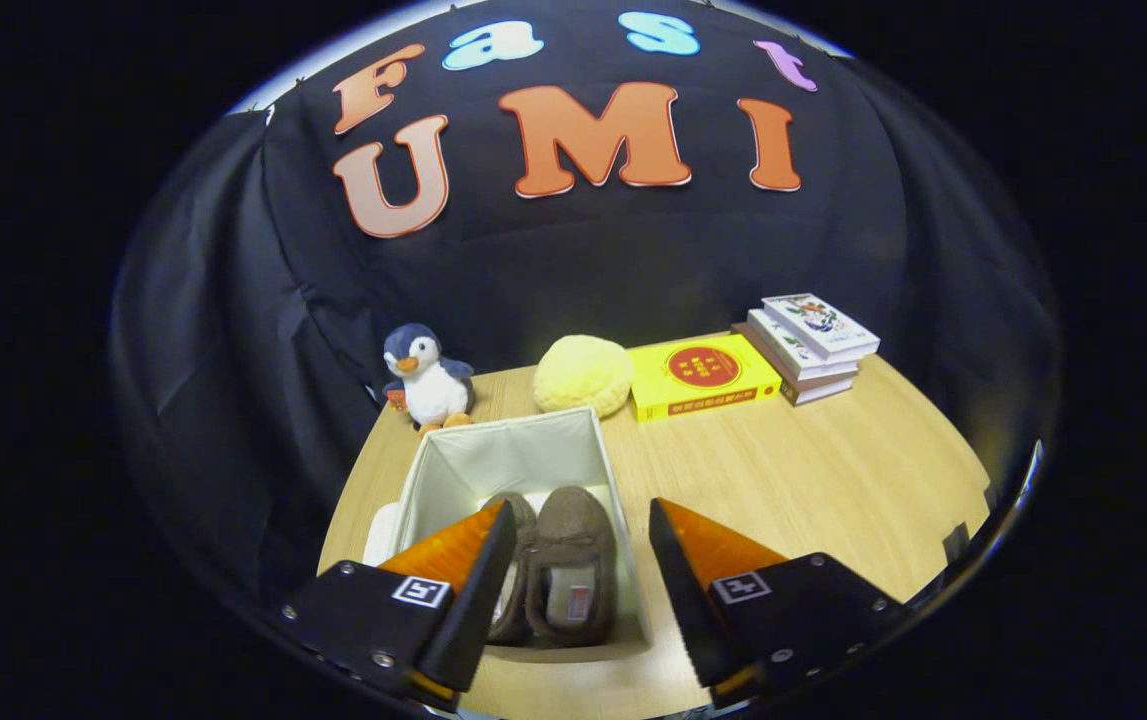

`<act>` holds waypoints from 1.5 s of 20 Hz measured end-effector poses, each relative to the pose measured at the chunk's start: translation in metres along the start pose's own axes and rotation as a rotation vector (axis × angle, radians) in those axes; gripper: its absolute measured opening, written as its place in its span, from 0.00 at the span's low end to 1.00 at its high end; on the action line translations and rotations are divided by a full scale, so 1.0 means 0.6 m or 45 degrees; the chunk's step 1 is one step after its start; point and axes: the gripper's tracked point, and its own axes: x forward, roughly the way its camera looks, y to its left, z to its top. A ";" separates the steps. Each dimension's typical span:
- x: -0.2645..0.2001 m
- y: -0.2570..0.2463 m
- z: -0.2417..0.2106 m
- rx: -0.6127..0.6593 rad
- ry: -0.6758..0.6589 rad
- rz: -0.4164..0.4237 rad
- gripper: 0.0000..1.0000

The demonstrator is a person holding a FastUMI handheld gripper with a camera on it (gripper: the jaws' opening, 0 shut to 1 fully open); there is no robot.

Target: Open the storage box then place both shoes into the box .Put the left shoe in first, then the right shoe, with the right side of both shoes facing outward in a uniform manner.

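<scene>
- Both shoes (558,565) sit side by side inside the open box (513,450), right between your fingers.
- Your gripper (581,580) is spread wide, holding nothing.
- Beyond the box: a penguin (426,378), a yellow cushion (583,374), a yellow book (701,377) and stacked books (808,345) on the table (833,480).

brown shoes (558,575), white box (508,450), yellow book (698,375), blue-white penguin (425,377)

Cloth box (508,450), seemingly suede shoes (568,560), matt wood table (813,480), plush penguin (428,380).
</scene>
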 end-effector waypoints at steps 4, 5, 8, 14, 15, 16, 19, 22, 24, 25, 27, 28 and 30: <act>-0.045 -0.035 0.063 -0.003 -0.109 -0.019 0.97; -0.056 -0.043 0.079 -0.008 -0.139 -0.021 0.98; -0.084 -0.080 0.125 -0.073 -0.252 -0.047 0.98; -0.123 -0.139 0.182 -0.138 -0.407 -0.025 0.98; -0.128 -0.150 0.191 -0.141 -0.429 -0.018 0.98; -0.131 -0.162 0.198 -0.139 -0.447 -0.011 0.97; -0.140 -0.202 0.215 -0.135 -0.487 0.008 0.97; -0.137 -0.245 0.226 -0.133 -0.512 0.014 0.97; -0.133 -0.271 0.231 -0.124 -0.518 0.027 0.98; -0.130 -0.282 0.232 -0.120 -0.519 0.036 0.97; -0.120 -0.301 0.228 -0.118 -0.507 0.059 0.97; -0.115 -0.310 0.227 -0.117 -0.501 0.074 0.98; -0.108 -0.320 0.223 -0.113 -0.487 0.100 0.98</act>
